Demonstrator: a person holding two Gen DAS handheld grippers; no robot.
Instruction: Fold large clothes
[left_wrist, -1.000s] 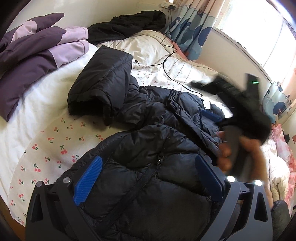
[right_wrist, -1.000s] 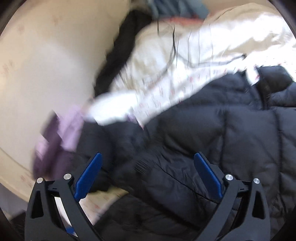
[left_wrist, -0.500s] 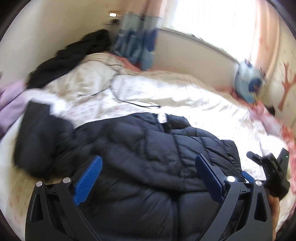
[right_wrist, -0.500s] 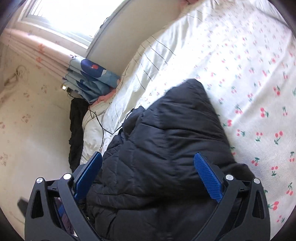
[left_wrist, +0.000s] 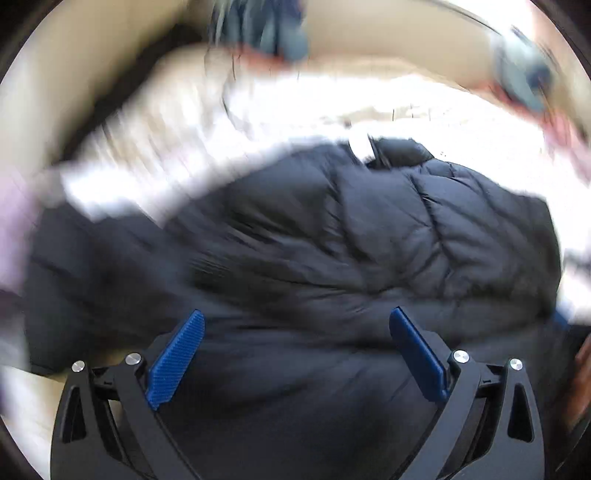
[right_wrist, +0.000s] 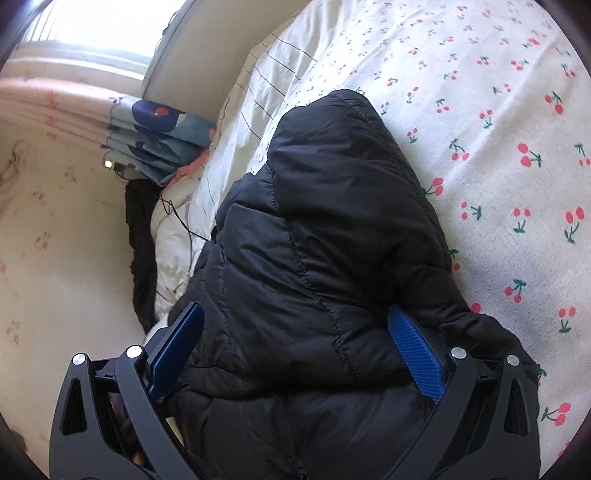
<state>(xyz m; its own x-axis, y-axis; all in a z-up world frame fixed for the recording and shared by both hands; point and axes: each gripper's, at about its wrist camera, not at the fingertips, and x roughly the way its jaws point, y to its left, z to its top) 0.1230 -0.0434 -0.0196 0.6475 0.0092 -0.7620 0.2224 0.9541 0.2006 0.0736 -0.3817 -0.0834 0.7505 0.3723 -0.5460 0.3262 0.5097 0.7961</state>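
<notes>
A black puffer jacket lies on the bed and fills the middle of the blurred left wrist view. My left gripper is open just above the jacket's near part, its blue pads apart with nothing between them. In the right wrist view the jacket is bunched up on the cherry-print sheet. My right gripper is open, and its jaws stand on either side of a thick fold of the jacket without closing on it.
A white duvet with a black cable lies beyond the jacket. A blue patterned curtain and another dark garment are by the wall. A purple garment shows at the left edge.
Both grippers have swung over the jacket and come lower and closer to it. The right gripper's jaws now straddle a fold. The left view is blurred by motion.
</notes>
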